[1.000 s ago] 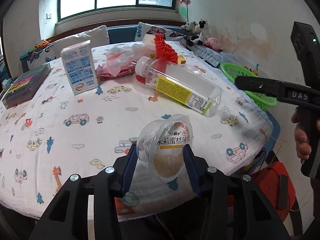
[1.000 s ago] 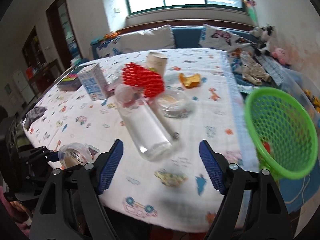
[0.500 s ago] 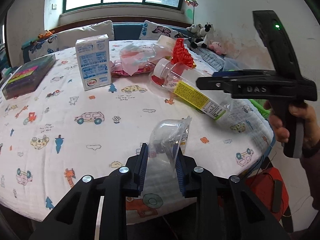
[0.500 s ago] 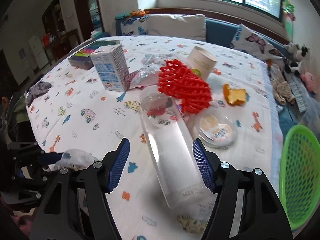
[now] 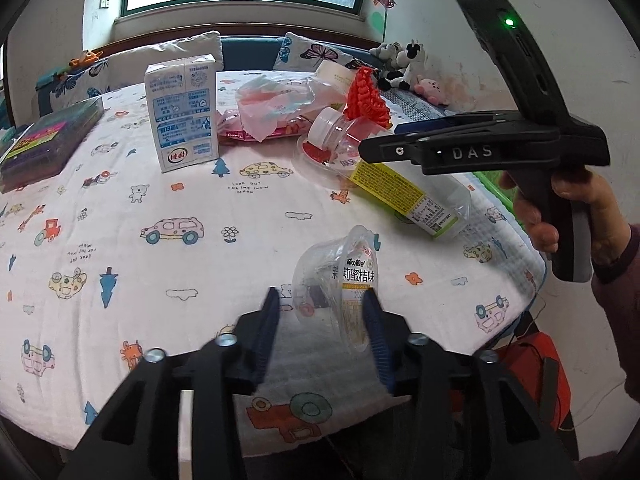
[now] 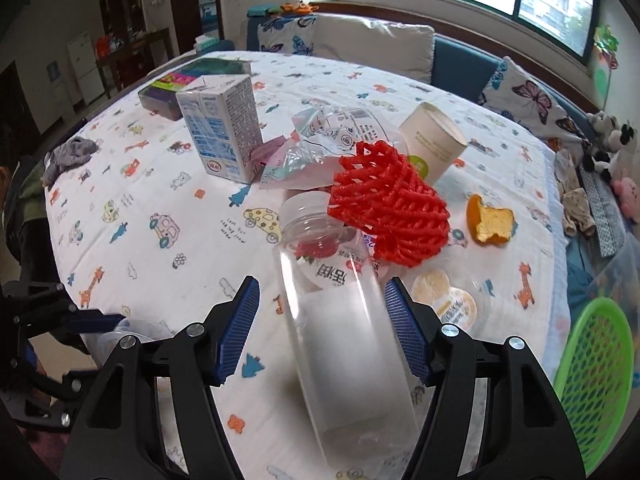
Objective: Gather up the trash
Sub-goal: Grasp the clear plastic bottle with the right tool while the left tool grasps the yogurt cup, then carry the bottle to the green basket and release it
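Note:
My left gripper (image 5: 322,320) has its jaws apart around a clear plastic jelly cup (image 5: 340,284) that lies on its side near the table's front edge; the right finger touches it, the left stands clear. My right gripper (image 6: 320,316) is open, its fingers either side of a clear plastic bottle (image 6: 340,332) lying on the cloth, not touching it. The bottle also shows in the left wrist view (image 5: 400,188). A red foam net (image 6: 384,208) rests against the bottle's neck. A green basket (image 6: 596,380) stands at the right edge.
On the cartoon-print tablecloth (image 5: 140,240) stand a milk carton (image 5: 184,116), crumpled plastic bags (image 5: 276,104), a paper cup (image 6: 432,140), an orange peel (image 6: 490,220), a sealed jelly cup (image 6: 452,300) and a colourful box (image 5: 44,140). Soft toys line the far right.
My left gripper's jaws have opened wider around the jelly cup after squeezing it. My right gripper has moved forward over the bottle, fingers now either side of it.

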Available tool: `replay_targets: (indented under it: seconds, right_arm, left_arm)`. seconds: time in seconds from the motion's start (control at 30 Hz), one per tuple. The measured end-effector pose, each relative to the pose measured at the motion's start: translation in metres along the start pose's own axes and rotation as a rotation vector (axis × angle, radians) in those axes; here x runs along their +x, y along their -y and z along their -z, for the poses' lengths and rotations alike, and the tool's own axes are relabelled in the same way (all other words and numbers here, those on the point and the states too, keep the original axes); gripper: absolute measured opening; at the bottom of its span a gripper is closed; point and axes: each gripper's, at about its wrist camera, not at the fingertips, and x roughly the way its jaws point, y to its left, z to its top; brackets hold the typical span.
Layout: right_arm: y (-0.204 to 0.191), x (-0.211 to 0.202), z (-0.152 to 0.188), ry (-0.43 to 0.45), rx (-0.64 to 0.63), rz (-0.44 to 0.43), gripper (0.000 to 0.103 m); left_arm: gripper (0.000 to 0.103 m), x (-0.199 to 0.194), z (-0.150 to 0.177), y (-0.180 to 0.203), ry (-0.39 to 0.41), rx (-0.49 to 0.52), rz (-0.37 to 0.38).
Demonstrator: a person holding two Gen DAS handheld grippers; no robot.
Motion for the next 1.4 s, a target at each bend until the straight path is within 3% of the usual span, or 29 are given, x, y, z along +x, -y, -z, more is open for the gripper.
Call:
replay_targets:
  seconds: [0.13, 0.23, 0.37, 0.47, 0.67, 0.8, 1.1, 1.4]
  right_arm:
    - [0.001, 0.013, -0.008, -0.034, -0.029, -0.001, 0.066]
    - [-0.002, 0.022, -0.013, -0.061, -0.071, 0.007, 0.066]
    - [-0.008, 0.028, -0.016, -0.077, -0.115, 0.03, 0.065]
    - [-0.009, 0.027, -0.017, -0.077, -0.122, 0.026, 0.057]
    - [-0.006, 0.022, -0.014, -0.073, -0.104, 0.021, 0.056]
    - [0.001, 0.001, -0.01, -0.028, -0.064, 0.026, 0.056]
    - [0.014, -0.062, 0.007, 0.103, 0.012, 0.049, 0.056]
    - [0.045, -0.112, 0.026, 0.183, 0.117, 0.099, 0.055]
  left_arm:
    - [0.062, 0.002, -0.002, -0.001, 0.001, 0.006, 0.01]
    - [0.065, 0.004, -0.004, -0.003, -0.002, -0.002, 0.031]
    - [0.076, 0.01, -0.005, -0.004, -0.011, 0.007, 0.034]
    - [0.081, 0.015, -0.007, -0.003, -0.018, 0.022, 0.024]
    - [0.08, 0.024, -0.012, -0.002, -0.023, 0.04, -0.01]
    - [0.065, 0.029, -0.014, -0.003, -0.034, 0.037, -0.005]
    - [0.063, 0.029, -0.014, 0.005, -0.032, 0.089, -0.04]
    - [0.063, 0.017, -0.031, 0.024, 0.015, 0.121, 0.017]
